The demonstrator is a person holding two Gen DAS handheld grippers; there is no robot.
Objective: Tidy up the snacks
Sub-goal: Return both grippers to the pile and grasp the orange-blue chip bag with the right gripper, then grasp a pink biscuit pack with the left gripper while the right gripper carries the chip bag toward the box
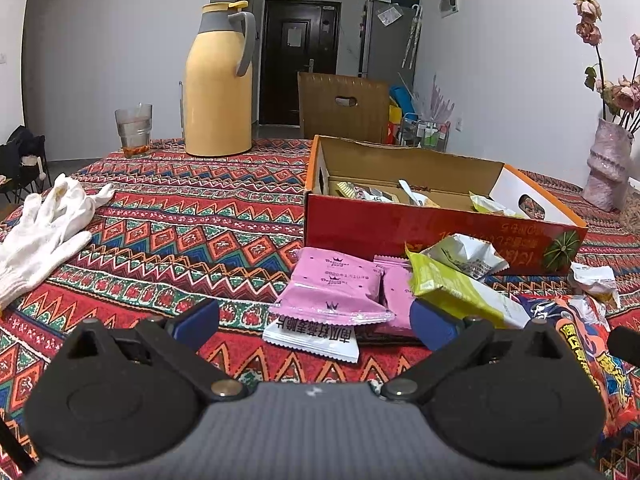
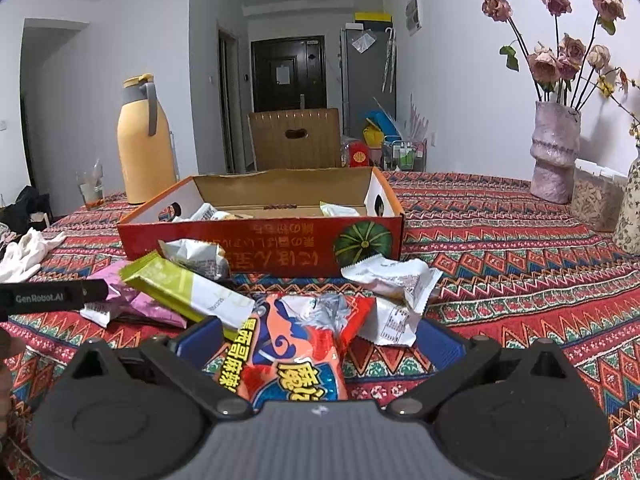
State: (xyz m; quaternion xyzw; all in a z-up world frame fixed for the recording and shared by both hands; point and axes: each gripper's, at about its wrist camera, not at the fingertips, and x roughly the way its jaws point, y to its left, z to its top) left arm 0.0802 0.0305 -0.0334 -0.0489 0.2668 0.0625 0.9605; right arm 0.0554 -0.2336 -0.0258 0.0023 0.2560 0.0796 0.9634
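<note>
Straddling the orange snack bag (image 2: 296,344) with jaws apart, right gripper (image 2: 320,338) should pinch its light, crinkly, slippery body mid-width; left gripper (image 1: 316,322) likewise open, empty

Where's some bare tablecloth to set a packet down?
Free: the cloth between the white gloves and the red box, and right of the box toward the pink vase. Crowded: the snack pile before the box.
</note>
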